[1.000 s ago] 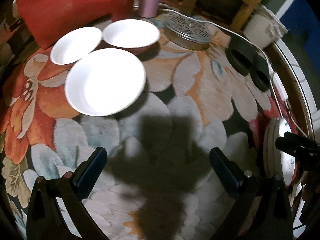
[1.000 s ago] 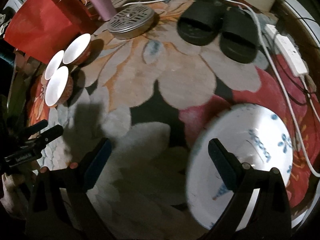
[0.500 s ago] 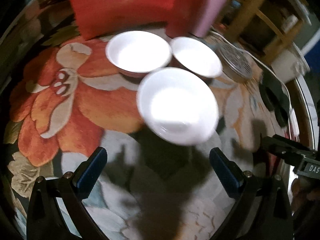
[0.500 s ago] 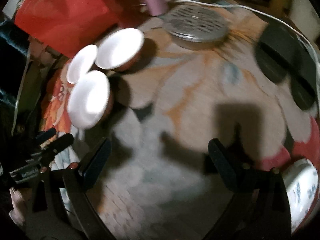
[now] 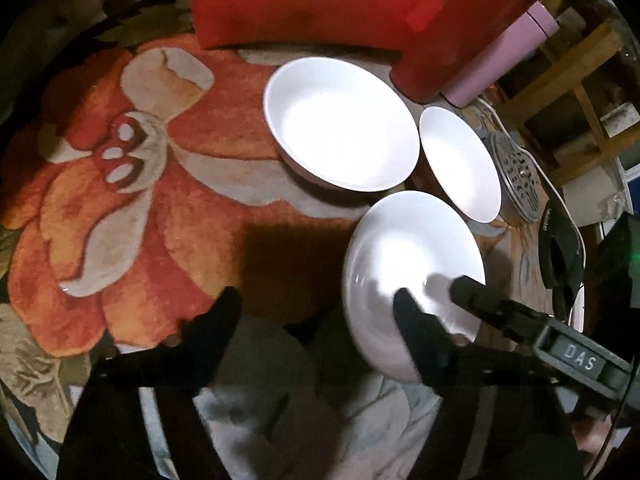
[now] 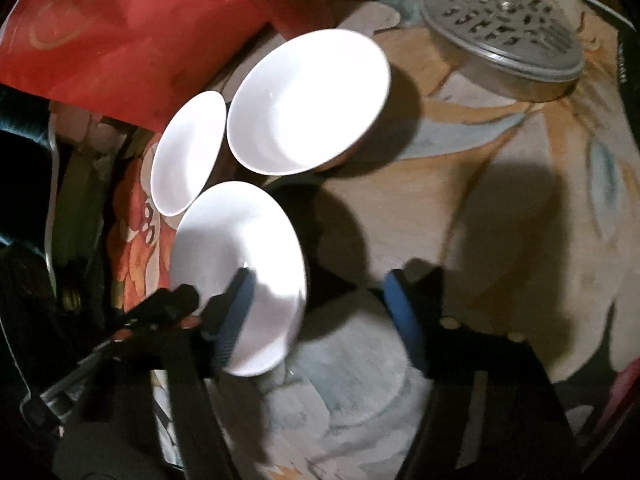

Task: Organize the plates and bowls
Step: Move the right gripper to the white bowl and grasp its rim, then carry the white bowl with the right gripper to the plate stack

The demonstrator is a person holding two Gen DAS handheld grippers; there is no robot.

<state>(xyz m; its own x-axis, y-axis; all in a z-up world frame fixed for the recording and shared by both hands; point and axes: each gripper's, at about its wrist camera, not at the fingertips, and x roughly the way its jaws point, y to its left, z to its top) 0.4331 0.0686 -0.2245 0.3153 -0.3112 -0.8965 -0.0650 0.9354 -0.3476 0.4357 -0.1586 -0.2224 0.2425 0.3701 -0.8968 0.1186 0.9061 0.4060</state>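
Three white bowls stand close together on a floral rug [image 5: 120, 200]: a wide bowl [image 5: 340, 124], a smaller bowl [image 5: 460, 164] and the nearest bowl [image 5: 412, 256]. My left gripper [image 5: 316, 304] straddles the left rim of the nearest bowl, one finger inside and one far outside. Its jaws are closing and the pads are clear of the rim. In the right wrist view the same nearest bowl [image 6: 240, 240] has its right rim between the fingers of my right gripper [image 6: 318, 300]. These jaws are closing too and do not press on it.
A red bag [image 5: 320, 0], a red cylinder [image 5: 452, 40] and a pink bottle [image 5: 504, 52] stand just behind the bowls. A perforated metal tin [image 6: 508, 32] lies to the right, with black slippers [image 5: 556, 248] and a white cable beyond. Wooden furniture stands at the back right.
Both grippers have swung over to the bowls and come down to the nearest one. Both pairs of jaws have narrowed. The blue-patterned plate has left the right wrist view.
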